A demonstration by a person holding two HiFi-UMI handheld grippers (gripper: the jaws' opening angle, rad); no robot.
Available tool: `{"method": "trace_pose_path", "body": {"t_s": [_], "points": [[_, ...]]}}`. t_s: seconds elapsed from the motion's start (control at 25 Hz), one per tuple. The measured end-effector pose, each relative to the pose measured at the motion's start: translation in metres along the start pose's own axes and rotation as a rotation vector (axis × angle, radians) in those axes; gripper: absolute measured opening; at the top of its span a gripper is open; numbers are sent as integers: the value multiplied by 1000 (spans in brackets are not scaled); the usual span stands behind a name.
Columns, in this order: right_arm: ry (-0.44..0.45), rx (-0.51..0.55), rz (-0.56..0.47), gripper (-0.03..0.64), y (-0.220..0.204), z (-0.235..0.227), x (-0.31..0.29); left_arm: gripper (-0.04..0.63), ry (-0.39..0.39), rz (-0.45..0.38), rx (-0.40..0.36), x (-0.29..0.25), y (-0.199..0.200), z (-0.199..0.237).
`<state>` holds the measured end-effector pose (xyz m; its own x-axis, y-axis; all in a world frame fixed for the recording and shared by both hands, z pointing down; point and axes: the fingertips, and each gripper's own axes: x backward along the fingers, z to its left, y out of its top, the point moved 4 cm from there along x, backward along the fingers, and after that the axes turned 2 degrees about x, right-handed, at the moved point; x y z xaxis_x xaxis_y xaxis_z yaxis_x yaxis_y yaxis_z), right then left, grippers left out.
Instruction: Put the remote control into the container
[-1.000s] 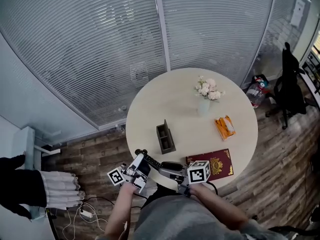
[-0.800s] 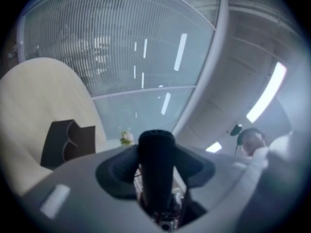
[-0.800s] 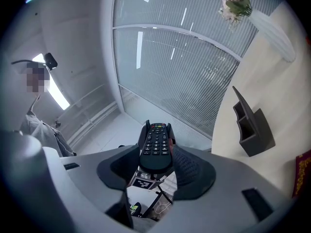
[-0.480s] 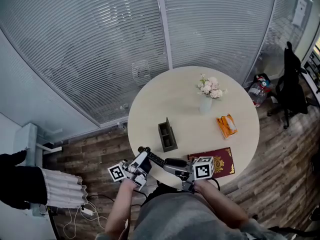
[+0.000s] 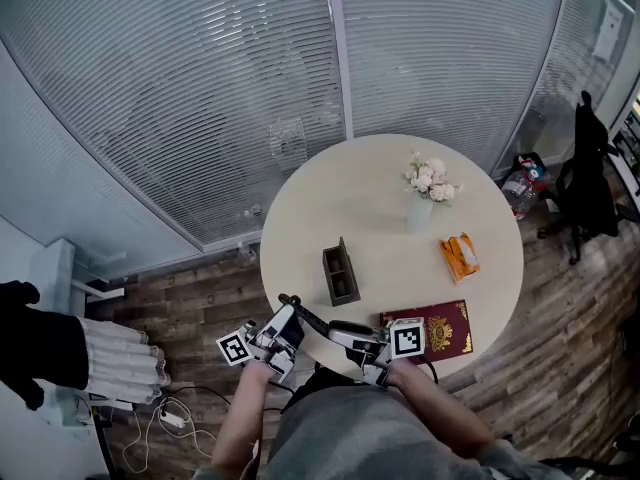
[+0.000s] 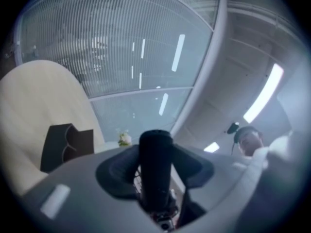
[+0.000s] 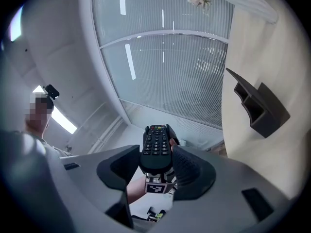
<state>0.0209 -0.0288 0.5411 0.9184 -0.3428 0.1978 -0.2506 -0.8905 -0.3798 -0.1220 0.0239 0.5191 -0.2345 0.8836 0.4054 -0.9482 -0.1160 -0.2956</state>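
Note:
A black remote control (image 5: 306,319) hangs over the round table's (image 5: 350,203) near edge, held between both grippers. My left gripper (image 5: 289,314) is shut on its left end, and its jaws have just been closing on it. My right gripper (image 5: 337,331) is shut on the other end. In the left gripper view the remote (image 6: 155,164) stands end-on between the pads. The right gripper view shows its buttons (image 7: 155,147) facing the camera. The dark open-topped container (image 5: 340,275) stands on the table just beyond the remote, also visible in both gripper views (image 6: 65,144) (image 7: 260,108).
On the table stand a white vase of flowers (image 5: 425,193), an orange packet (image 5: 458,256) and a red book (image 5: 440,326) beside my right gripper. A glass wall with blinds lies behind. A chair with a dark coat (image 5: 590,168) is at right; cables (image 5: 160,428) are on the floor.
My right gripper has rolled a little about its own line. Both grippers and the remote stay at the table's near edge.

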Motion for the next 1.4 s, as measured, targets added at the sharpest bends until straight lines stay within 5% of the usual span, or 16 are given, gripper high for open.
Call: {"method": "trace_pose_path", "body": {"t_s": [0.8, 1.0, 1.12, 1.24, 1.4], "points": [[-44, 50, -115, 224, 30, -13, -5, 193, -26, 38, -38, -11, 33, 14], [-195, 133, -136, 222, 35, -34, 10, 193, -11, 46, -66, -9, 42, 19], [-453, 323, -8, 217, 23, -63, 27, 193, -9, 52, -78, -9, 47, 20], [-736, 534, 311, 22, -8, -102, 46, 193, -5, 56, -92, -9, 52, 22], [-873, 701, 752, 17, -59, -137, 61, 193, 4, 76, -97, -10, 55, 25]]}}
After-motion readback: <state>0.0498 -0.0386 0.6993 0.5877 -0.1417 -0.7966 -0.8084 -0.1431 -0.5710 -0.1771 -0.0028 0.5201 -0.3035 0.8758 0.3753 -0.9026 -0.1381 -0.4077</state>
